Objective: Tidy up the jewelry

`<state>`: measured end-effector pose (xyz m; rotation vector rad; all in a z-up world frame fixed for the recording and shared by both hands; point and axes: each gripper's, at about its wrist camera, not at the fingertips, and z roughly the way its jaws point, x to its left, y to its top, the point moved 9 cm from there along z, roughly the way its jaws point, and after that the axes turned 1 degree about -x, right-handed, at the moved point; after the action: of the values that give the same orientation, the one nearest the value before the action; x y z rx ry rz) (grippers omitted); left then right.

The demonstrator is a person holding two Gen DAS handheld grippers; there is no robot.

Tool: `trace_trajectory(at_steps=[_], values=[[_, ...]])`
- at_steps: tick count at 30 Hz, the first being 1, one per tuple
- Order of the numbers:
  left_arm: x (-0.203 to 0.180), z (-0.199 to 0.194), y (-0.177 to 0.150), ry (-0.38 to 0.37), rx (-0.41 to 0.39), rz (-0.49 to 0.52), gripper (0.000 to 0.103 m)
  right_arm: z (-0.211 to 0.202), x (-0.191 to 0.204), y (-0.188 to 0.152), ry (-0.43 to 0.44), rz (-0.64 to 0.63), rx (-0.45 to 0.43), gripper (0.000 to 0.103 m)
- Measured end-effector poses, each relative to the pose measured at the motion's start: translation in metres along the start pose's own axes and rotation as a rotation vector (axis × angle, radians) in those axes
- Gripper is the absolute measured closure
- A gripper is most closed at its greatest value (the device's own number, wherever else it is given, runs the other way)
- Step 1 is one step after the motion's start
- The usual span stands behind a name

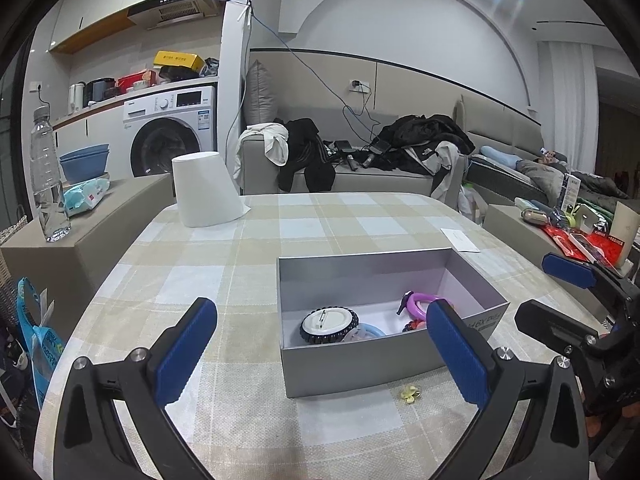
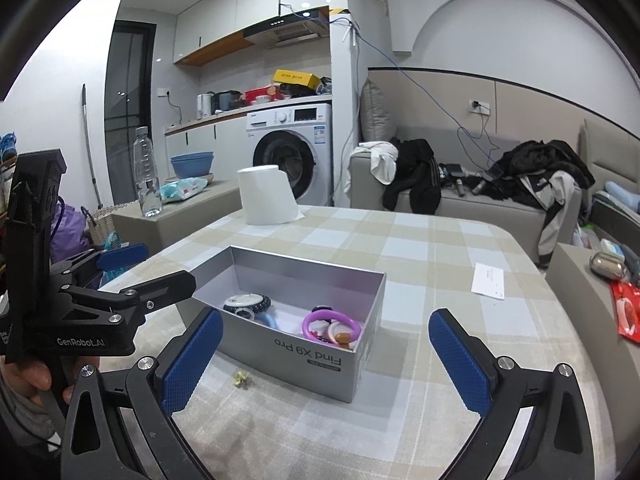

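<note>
Both claws gape wide and empty — the left claw [image 1: 320, 344] and right claw [image 2: 326, 344] — so the small yellow flower-shaped trinket [image 1: 410, 393], low in the frame beside the grey cardboard box [image 1: 360, 356], could skid across the checked desk [image 1: 224, 248] cloth if pinched clumsily.

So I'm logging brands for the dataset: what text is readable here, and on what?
"Find X9 Pro": grey box, printed upside down on its side wall.
"GenRobot.AI": body of the left tongs.
Washing machine labels, yellow box, white card: too small to read.

Bare tablecloth [image 2: 420, 360] is lying between right gripper [image 2: 326, 364] jaws; box [image 2: 304, 360] wall is blocking just ahead-left.
</note>
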<state>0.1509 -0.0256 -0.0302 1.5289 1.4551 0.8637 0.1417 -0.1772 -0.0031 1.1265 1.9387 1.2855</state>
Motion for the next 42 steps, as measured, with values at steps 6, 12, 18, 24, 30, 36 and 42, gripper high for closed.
trace_trajectory(at_steps=[6,12,18,24,30,36,42], values=[[-0.002,-0.002,0.001,-0.003,-0.009,0.002,0.001,-0.004,0.000,0.002,-0.021,-0.009,-0.025,0.000],[-0.006,0.000,-0.001,-0.007,0.003,0.019,0.001,-0.010,0.000,0.005,-0.022,-0.011,-0.060,0.000],[-0.008,-0.003,0.000,-0.011,-0.006,0.026,0.001,-0.013,-0.003,0.006,-0.009,0.007,-0.074,0.000],[-0.007,-0.004,0.000,-0.015,-0.005,0.015,0.001,-0.011,0.000,0.006,-0.001,-0.006,-0.070,0.000],[-0.006,-0.004,0.000,-0.015,-0.003,0.012,0.001,-0.009,0.000,0.005,0.000,0.007,-0.066,0.000],[-0.006,-0.003,0.000,-0.014,-0.002,0.009,0.001,-0.009,-0.002,0.005,0.000,0.011,-0.067,0.000],[-0.005,-0.003,0.000,-0.014,-0.001,0.007,0.001,-0.010,-0.002,0.005,0.002,0.019,-0.066,0.000]])
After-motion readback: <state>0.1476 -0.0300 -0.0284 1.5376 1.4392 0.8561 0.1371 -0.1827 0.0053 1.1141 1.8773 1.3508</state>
